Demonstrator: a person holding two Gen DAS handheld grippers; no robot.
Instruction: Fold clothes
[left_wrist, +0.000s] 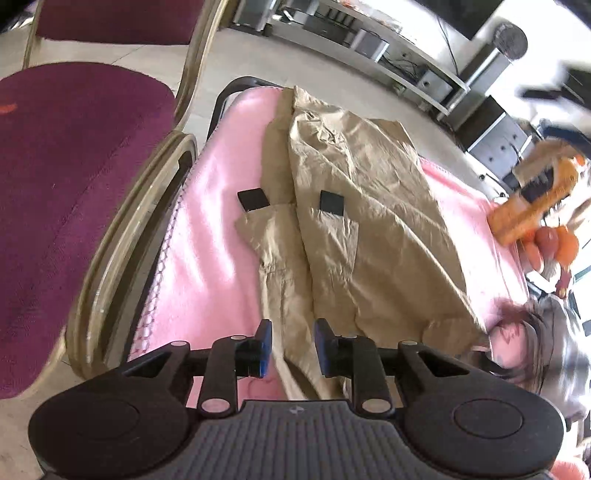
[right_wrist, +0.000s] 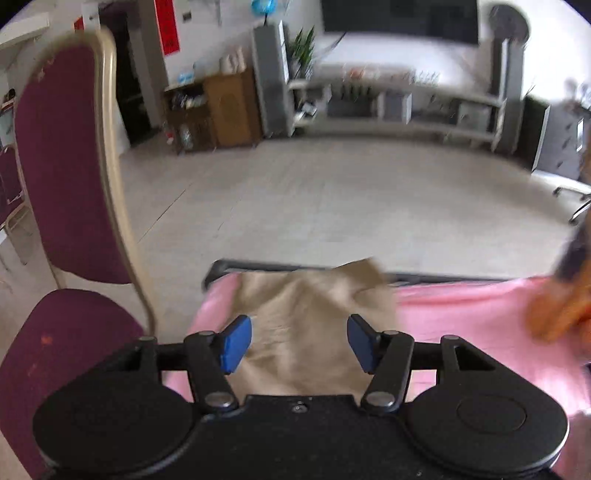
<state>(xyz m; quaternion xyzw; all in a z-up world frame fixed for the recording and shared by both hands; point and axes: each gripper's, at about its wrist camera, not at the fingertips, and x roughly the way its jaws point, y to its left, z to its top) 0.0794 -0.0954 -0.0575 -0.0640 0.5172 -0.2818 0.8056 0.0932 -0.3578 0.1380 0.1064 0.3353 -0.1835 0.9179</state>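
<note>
Blue-padded fingers of the left gripper (left_wrist: 291, 345) stand a narrow gap apart just above the tan garment (left_wrist: 354, 206), with cloth showing between them but neither pad pressing on it, so nothing is held. Ahead of those fingers the garment lies spread lengthwise on the pink blanket (left_wrist: 207, 221), one layer folded over another, creased and not lying flat. To the left of the claw sits a maroon chair (left_wrist: 74, 177); off to its right, past the garment's edge, blurs the orange body of the other tool.

In the right wrist view the right gripper (right_wrist: 300, 341) has its jaws about half open and empty, well above the garment (right_wrist: 306, 306), whose far end lies ahead of and below the fingers, near the blanket's (right_wrist: 480, 317) far edge. That picture is smeared.

Risks, as I judge them: the fold is loose and rumpled, so the upper layer may slide or spring back once left alone. The left fingers, so near the fabric, could snag and drag it askew if they lift carelessly.
</note>
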